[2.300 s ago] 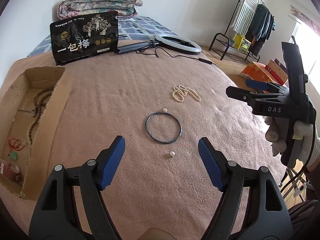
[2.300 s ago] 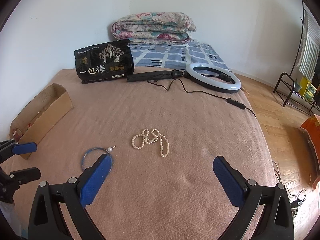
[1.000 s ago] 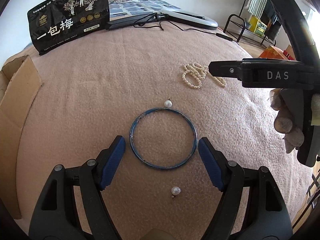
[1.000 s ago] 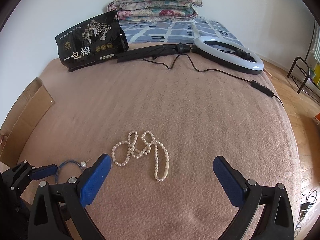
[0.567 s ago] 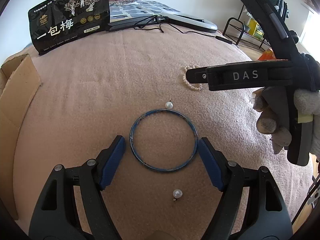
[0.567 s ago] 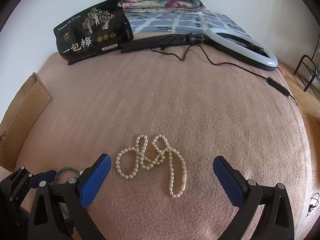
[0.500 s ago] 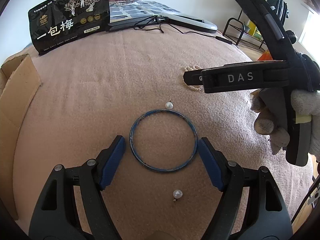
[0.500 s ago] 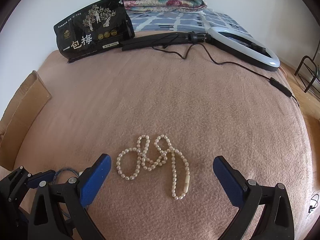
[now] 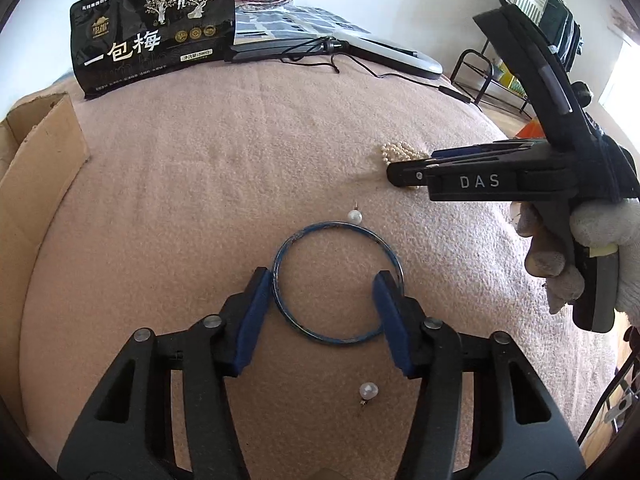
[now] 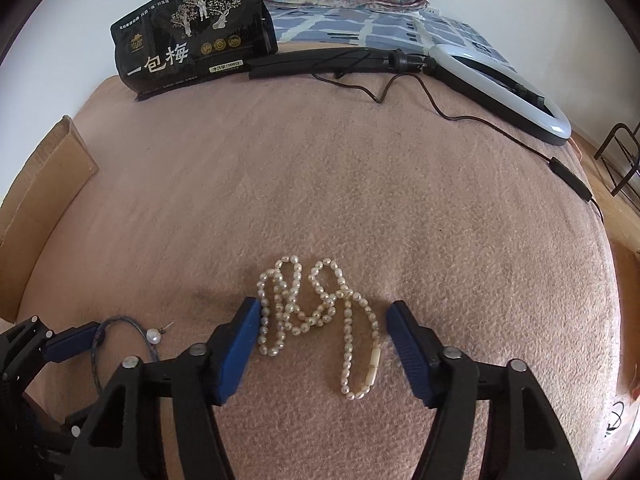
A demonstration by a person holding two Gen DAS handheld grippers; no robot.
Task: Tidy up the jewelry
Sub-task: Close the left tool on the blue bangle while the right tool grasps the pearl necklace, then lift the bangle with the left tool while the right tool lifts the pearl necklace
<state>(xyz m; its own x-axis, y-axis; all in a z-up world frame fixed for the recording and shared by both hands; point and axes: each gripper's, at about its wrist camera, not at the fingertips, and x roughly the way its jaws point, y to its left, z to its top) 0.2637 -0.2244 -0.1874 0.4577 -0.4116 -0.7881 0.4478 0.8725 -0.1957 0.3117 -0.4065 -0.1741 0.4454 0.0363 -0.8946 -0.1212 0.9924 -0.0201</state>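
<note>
Left gripper (image 9: 326,300) closing around bangle (image 9: 337,282), contact unclear | right gripper (image 10: 320,330) closing, straddles pearl necklace (image 10: 316,312)

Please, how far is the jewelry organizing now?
Done: nothing visible; the inside of the cardboard box is hidden. In hand: left gripper jaws just closing around the blue bangle, right gripper around the pearl necklace, neither lifted. Left: both, plus two pearl earrings on the blanket.

Bright soft daylight, overexposed window (image 9: 624,60) at right edge of left view, faint shadow on blanket (image 10: 360,200) near fingers, strong fisheye bending, dark vignette corners, focus sharp.
</note>
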